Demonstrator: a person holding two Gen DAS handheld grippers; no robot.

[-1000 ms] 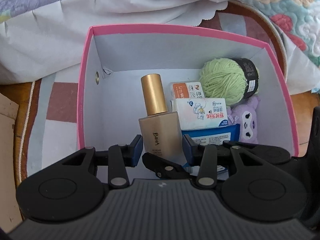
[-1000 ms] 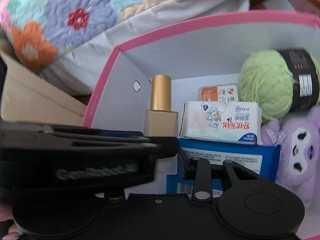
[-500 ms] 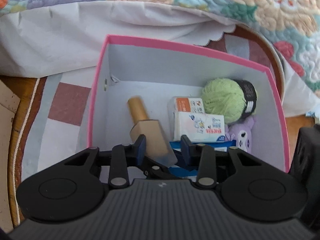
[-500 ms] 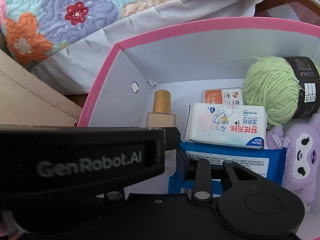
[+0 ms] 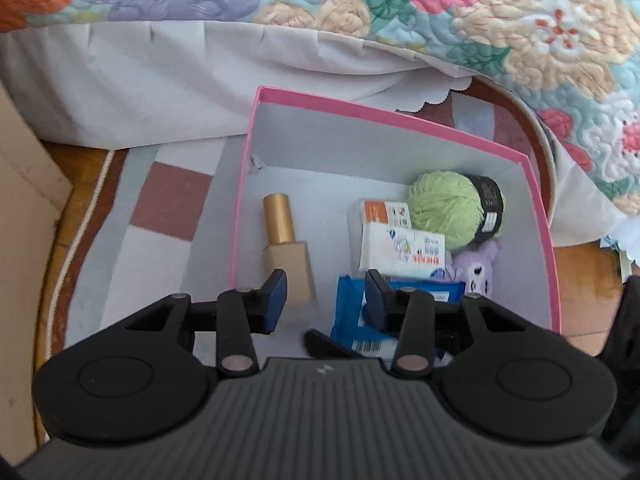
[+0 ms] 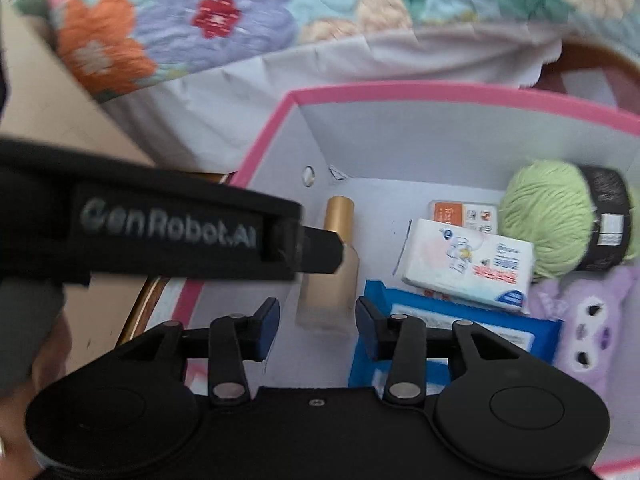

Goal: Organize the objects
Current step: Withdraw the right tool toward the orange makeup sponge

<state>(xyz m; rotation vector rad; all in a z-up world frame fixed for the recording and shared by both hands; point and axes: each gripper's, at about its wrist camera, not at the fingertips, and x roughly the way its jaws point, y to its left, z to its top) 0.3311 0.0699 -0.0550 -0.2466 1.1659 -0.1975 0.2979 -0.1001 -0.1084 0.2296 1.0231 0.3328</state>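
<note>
Your left tool (image 5: 322, 294) is spreading its jaws with nothing pinched between them, hanging over the near end of the pink box (image 5: 400, 114). That beige bottle with the gold cap (image 5: 286, 252) lies flat on the box floor by the left wall, its base just past your left pad. Your right tool (image 6: 316, 320) is opening too, empty, with the same bottle's base showing through the gap. Green yarn (image 5: 446, 208) sits in the far right corner.

Matt pink cardboard box (image 5: 538, 216), fuzzy green yarn (image 5: 444, 208), glossy gold cap (image 5: 279, 219)
</note>
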